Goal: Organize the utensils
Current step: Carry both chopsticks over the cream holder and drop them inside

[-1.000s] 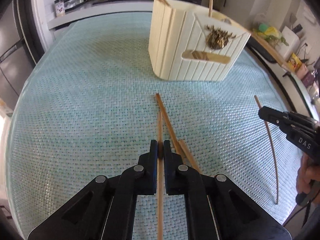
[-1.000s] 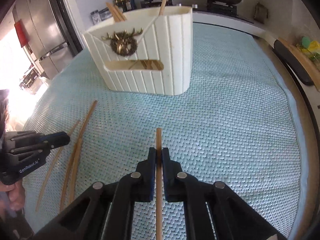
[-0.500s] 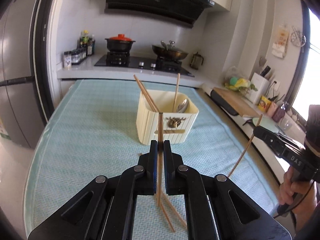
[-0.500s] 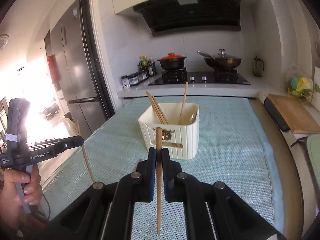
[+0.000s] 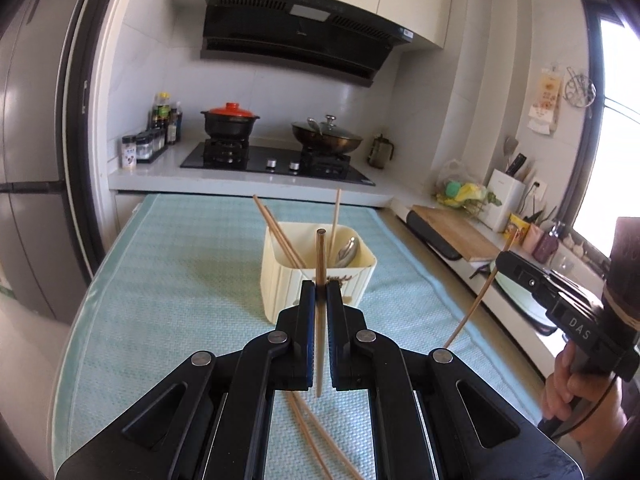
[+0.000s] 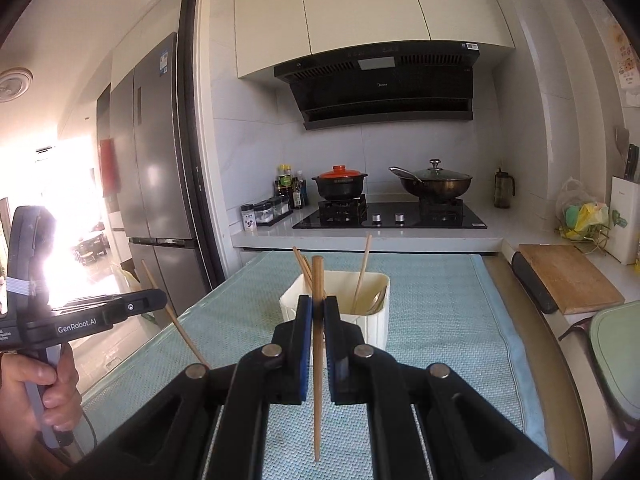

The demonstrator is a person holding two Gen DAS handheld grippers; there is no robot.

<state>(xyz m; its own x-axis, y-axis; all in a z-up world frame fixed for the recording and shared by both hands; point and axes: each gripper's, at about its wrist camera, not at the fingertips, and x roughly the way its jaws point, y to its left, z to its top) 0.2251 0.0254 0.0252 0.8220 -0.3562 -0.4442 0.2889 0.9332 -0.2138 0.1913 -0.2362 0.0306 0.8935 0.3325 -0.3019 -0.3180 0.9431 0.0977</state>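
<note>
My left gripper (image 5: 320, 288) is shut on a wooden chopstick (image 5: 320, 312) that stands nearly upright between its pads, lifted off the table. In the right wrist view my right gripper (image 6: 318, 302) is likewise shut on another chopstick (image 6: 317, 360), also raised. Each gripper shows in the other's view, my right gripper (image 5: 504, 264) at the right edge and my left gripper (image 6: 160, 298) at the left. The cream utensil holder (image 5: 280, 284) stands ahead on the teal mat, with chopsticks and a metal spoon (image 5: 347, 250) inside. Two loose chopsticks (image 5: 308, 432) lie on the mat under the left gripper.
The teal woven mat (image 5: 180, 272) covers the table. Behind it runs a counter with a gas hob (image 5: 276, 164), a red-lidded pot (image 5: 230, 120) and a wok. A cutting board (image 5: 456, 236) lies on the right counter. A fridge (image 6: 160, 184) stands at the left.
Both grippers rose from the mat and tilted up toward level, each lifting its chopstick. The views swung from the mat to the kitchen wall. Over the last half second little moved.
</note>
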